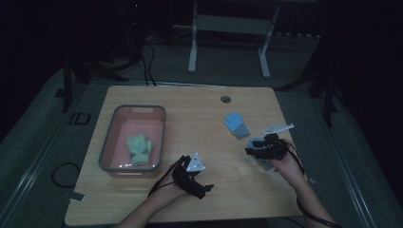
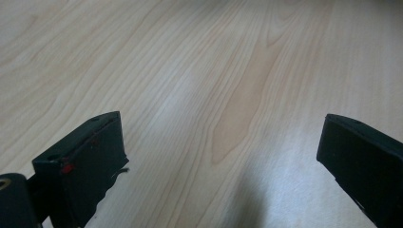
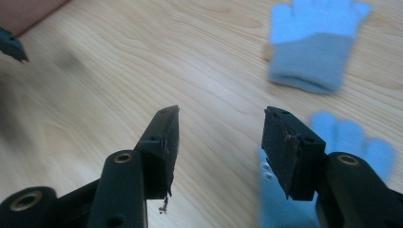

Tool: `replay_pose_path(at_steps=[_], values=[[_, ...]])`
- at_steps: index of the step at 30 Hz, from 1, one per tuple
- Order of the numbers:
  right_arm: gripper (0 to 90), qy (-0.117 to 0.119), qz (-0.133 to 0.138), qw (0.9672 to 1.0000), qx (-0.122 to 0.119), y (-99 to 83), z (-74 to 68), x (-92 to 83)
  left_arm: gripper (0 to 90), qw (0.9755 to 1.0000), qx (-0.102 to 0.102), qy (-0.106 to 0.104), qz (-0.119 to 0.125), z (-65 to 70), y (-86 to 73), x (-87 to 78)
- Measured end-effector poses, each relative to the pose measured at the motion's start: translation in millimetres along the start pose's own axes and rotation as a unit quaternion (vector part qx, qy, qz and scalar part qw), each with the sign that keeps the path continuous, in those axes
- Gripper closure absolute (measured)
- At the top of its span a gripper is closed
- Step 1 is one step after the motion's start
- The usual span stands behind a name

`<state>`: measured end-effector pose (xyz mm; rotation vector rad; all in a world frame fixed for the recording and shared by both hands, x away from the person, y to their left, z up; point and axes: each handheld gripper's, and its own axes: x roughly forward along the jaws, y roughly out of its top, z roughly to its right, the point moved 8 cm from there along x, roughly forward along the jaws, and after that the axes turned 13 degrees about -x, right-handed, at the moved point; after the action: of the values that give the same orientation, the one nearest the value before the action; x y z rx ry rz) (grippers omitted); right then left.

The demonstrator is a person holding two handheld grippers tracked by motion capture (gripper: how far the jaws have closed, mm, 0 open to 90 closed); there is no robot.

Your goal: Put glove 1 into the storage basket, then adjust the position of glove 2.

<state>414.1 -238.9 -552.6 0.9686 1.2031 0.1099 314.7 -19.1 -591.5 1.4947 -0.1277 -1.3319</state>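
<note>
Right gripper: jaws parted, nothing between them, second blue glove at its 3 o'clock, first blue glove at 12. Left gripper: released over bare table. Risk: off-centre descent pinches glove edge only, fabric slips free

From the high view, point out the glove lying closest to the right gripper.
The blue glove partly under the right gripper; the other blue glove lies farther up the table.

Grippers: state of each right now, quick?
Left gripper: fingers wide open, nothing between them, bare table below.
Right gripper: fingers partly open, holding nothing; a blue glove lies just beside one finger.
</note>
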Motion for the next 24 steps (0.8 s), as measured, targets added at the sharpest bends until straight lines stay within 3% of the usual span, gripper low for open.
replay_pose_path(at_steps=[5, 8, 12, 17, 24], values=[[46.8, -0.015, -0.009, 0.9998, 0.004, -7.3, 12.3, 0.0, 2.6, 0.9998, -0.006, 0.019, -0.002, -4.7, -10.4, 0.8], [46.8, -0.018, -0.005, 0.9998, 0.004, -8.4, 14.4, -0.9, 2.6, 0.9993, 0.002, 0.036, -0.008, -6.0, -17.6, 2.5], [46.9, -0.020, 0.000, 0.9998, 0.004, -7.5, 15.1, -2.9, 2.6, 0.9993, -0.006, 0.037, -0.007, -6.8, -25.6, 4.1], [46.9, -0.022, 0.007, 0.9997, -0.004, -3.4, 12.6, -5.5, 2.6, 0.9990, -0.001, 0.045, -0.007, -6.4, -31.3, 3.2], [48.7, -0.025, 0.014, 0.9995, -0.010, 7.5, 18.0, -2.2, 2.6, 0.9993, 0.001, 0.036, 0.007, -4.6, -29.9, -0.5]])
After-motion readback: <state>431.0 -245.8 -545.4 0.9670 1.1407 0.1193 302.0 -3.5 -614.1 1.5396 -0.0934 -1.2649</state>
